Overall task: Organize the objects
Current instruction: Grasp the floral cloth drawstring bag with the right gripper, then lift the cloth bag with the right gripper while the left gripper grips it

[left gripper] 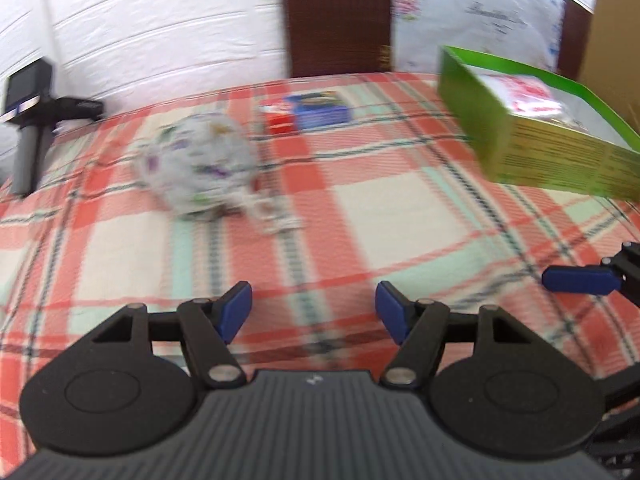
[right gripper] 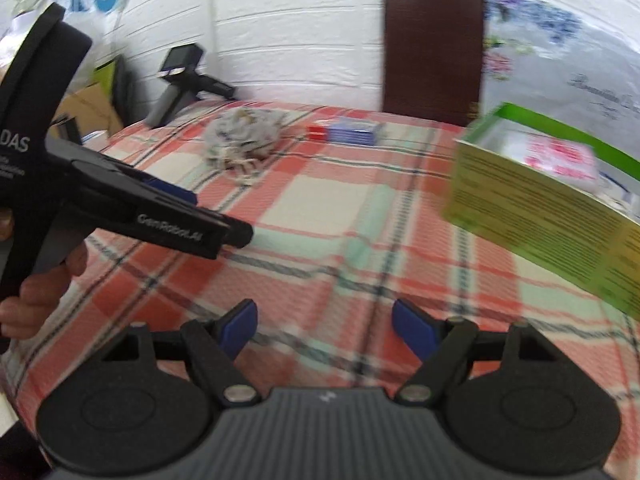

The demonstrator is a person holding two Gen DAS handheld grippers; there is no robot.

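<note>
Tools both gape wide and hold nothing, left tool (left gripper: 314,312) and right tool (right gripper: 324,330) hovering over the plaid worktop (left gripper: 380,208), so we judge the next pick pending: crumpled cloth bundle (left gripper: 196,168) far ahead, green box (left gripper: 532,136) at right.

Bright, even daylight, shadows faint. Both fisheye views bow straight lines toward the edges. Motion blur smears the plaid cloth (left gripper: 360,208) and green box (right gripper: 540,216).
</note>
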